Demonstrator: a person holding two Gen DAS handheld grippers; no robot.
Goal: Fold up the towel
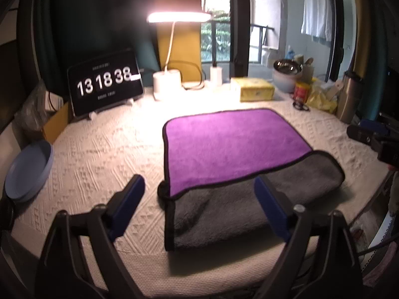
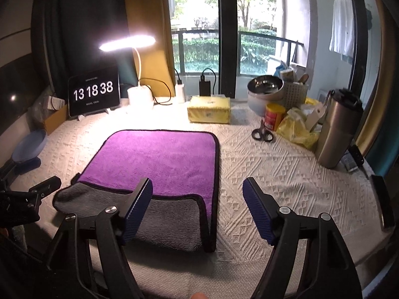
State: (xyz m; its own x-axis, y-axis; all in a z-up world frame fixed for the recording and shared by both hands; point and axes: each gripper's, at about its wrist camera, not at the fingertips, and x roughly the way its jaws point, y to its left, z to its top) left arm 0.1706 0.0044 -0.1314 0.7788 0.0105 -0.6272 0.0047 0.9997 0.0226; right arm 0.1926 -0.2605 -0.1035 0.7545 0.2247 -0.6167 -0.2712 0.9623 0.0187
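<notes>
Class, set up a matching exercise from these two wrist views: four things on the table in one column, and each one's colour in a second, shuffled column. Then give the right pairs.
Things:
1. towel, top face
2. tissue pack
3. plate
4. scissors

Colours:
A. pale blue
B. black
C. purple
D. yellow

Pairs: 1-C, 2-D, 3-A, 4-B

The towel's underside, turned up at its near edge, is grey.

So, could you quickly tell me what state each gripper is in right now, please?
Left gripper: open, holding nothing, above the towel's near edge.
Right gripper: open, holding nothing.
</notes>
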